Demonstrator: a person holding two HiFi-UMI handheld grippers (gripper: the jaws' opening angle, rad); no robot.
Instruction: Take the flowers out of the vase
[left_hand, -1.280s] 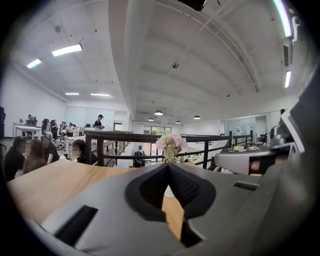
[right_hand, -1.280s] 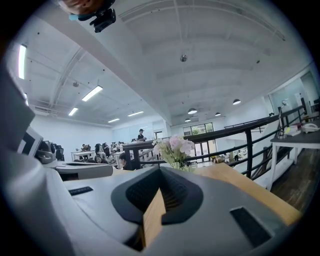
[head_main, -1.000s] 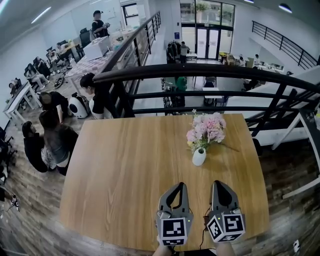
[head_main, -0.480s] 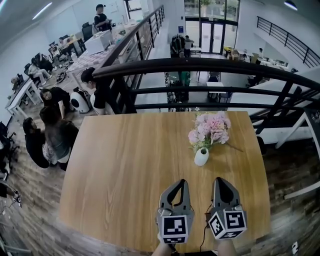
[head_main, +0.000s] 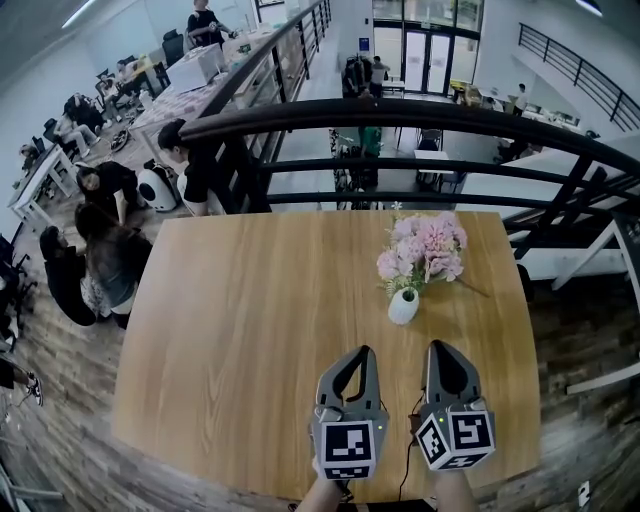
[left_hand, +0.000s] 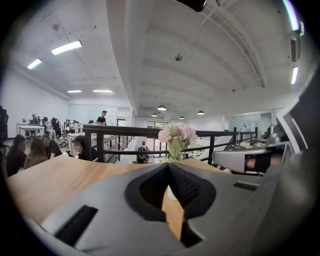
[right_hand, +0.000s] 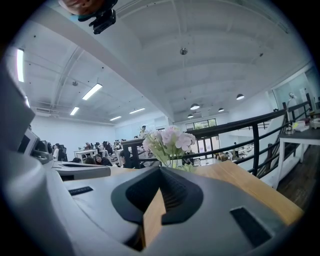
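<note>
The left gripper (head_main: 360, 352) and right gripper (head_main: 446, 348) sit side by side, a little apart, both pointing forward and tipped slightly downward. Each has its jaws closed, the tips meeting ahead of an oval gap between the pads. Behind the jaws, the left hand (head_main: 320, 496) and right hand (head_main: 455, 492) show only partly.

We count one wooden table (head_main: 250, 330), one white vase (head_main: 403, 306), one bunch of pink flowers (head_main: 425, 248), two grippers, namely the left gripper (head_main: 360, 352) and the right gripper (head_main: 440, 348), and one black railing (head_main: 400, 113).
</note>
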